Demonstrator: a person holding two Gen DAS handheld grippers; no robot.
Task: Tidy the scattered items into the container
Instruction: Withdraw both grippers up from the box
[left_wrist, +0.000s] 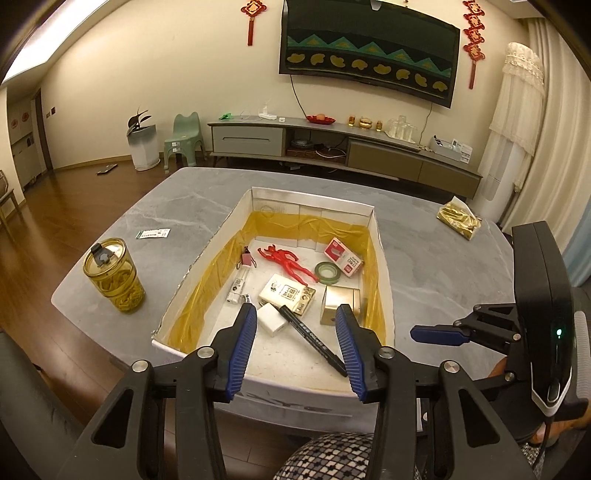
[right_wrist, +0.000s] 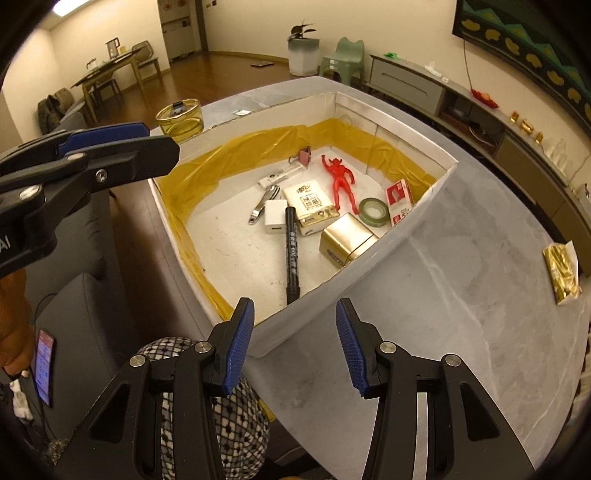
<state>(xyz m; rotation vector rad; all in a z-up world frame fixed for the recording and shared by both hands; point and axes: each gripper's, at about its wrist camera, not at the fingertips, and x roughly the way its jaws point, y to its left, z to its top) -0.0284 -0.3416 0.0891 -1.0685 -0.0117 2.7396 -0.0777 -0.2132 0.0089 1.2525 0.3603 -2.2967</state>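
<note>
A white cardboard box (left_wrist: 384, 280) (right_wrist: 413, 236) lined with yellow tape sits on the grey marble table (left_wrist: 184, 206). Inside lie a black marker (left_wrist: 314, 339) (right_wrist: 291, 251), a red figurine (left_wrist: 290, 264) (right_wrist: 341, 181), a green tape roll (left_wrist: 327, 272) (right_wrist: 373, 211), a gold tin (left_wrist: 338, 304) (right_wrist: 347, 240), a white charger (left_wrist: 271, 319) (right_wrist: 275, 216), a tissue pack (left_wrist: 284, 293) (right_wrist: 308, 201), a red-white small box (left_wrist: 343, 256) (right_wrist: 399, 201) and a nail clipper (right_wrist: 262, 206). My left gripper (left_wrist: 295, 314) hangs open above the box's near end, empty. My right gripper (right_wrist: 294, 308) is open at the box's near corner, empty.
A yellow-tinted lidded cup (left_wrist: 112, 275) (right_wrist: 181, 120) stands left of the box. A gold foil packet (left_wrist: 458, 218) (right_wrist: 561, 271) lies at the table's far right. A small card (left_wrist: 153, 233) rests beyond the cup. A person's patterned knee (right_wrist: 207, 402) is below the table edge.
</note>
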